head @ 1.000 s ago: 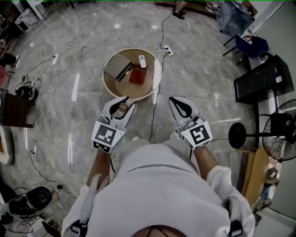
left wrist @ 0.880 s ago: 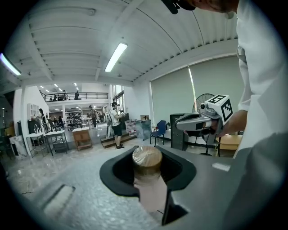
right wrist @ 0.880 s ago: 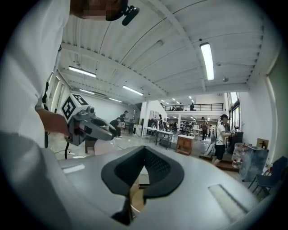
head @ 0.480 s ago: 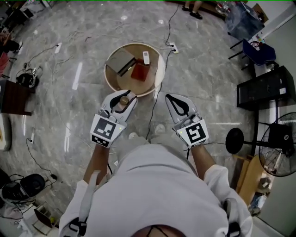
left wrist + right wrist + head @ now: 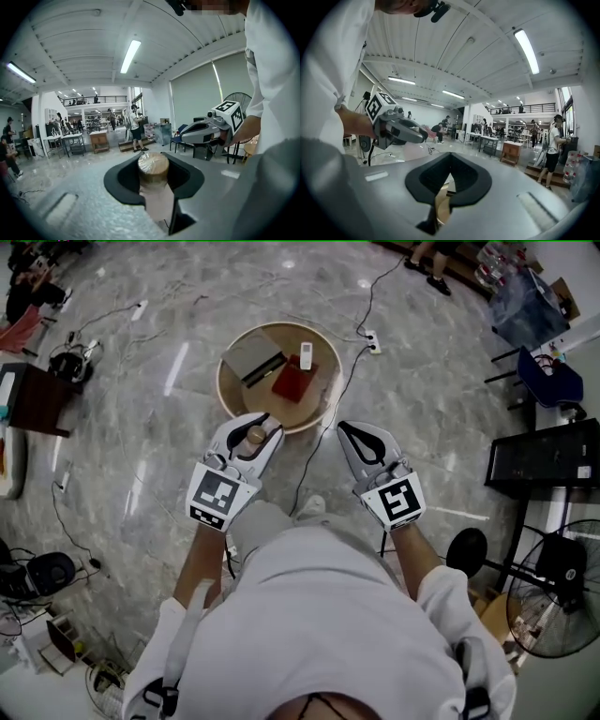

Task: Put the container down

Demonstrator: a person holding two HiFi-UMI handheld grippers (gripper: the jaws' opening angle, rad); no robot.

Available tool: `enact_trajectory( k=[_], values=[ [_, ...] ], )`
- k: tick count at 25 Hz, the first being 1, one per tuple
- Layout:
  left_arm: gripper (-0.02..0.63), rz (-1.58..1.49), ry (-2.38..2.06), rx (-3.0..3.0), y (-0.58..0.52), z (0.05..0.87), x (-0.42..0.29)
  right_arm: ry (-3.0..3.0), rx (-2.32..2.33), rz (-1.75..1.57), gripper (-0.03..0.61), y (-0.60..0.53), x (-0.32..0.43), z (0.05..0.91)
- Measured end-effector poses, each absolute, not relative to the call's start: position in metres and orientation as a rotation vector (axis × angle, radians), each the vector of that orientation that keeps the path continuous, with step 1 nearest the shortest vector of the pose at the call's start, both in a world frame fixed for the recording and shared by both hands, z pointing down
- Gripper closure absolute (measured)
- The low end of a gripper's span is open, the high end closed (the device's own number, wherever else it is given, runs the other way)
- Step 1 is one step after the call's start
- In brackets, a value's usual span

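Your left tool [image 5: 260,427] clamped on the cork-topped container [image 5: 255,436], above the floor just short of the round worktop [image 5: 226,395], right tool [image 5: 350,432] pinched together and empty, notebook [image 5: 253,357], remote [image 5: 306,354] and red booklet [image 5: 292,381] on the worktop, cable [image 5: 314,451] trailing between your tools.

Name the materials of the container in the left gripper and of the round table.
Container: likely frosted plastic or glass, judging by its pale, translucent body. Its lid looks like cork or wood, brown and mottled. Round table: probably light wood or veneer, with an even tan surface and a smooth raised rim.
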State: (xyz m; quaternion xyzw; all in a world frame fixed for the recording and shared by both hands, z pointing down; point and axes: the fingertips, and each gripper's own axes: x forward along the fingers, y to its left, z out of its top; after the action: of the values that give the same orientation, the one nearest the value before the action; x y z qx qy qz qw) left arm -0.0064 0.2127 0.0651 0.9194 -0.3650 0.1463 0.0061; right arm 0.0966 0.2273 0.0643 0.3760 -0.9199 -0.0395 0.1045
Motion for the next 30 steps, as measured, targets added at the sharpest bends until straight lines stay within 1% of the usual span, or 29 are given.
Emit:
enact_trajectory(
  k=[5, 12, 30],
  values=[
    [0.503, 0.47, -1.18, 2.857, 0.192, 0.067, 0.0, -2.707, 1.078, -0.103, 0.574, 0.204, 0.105, 0.077],
    [0.503, 0.511, -1.161, 2.868, 0.158, 0.078, -0.005, -2.719, 1.085, -0.09, 0.574, 0.171, 0.093, 0.078],
    [0.503, 0.554, -0.806, 2.988, 0.049, 0.134, -0.043, -2.535, 1.296, -0.016, 0.574, 0.066, 0.044, 0.117]
  ],
)
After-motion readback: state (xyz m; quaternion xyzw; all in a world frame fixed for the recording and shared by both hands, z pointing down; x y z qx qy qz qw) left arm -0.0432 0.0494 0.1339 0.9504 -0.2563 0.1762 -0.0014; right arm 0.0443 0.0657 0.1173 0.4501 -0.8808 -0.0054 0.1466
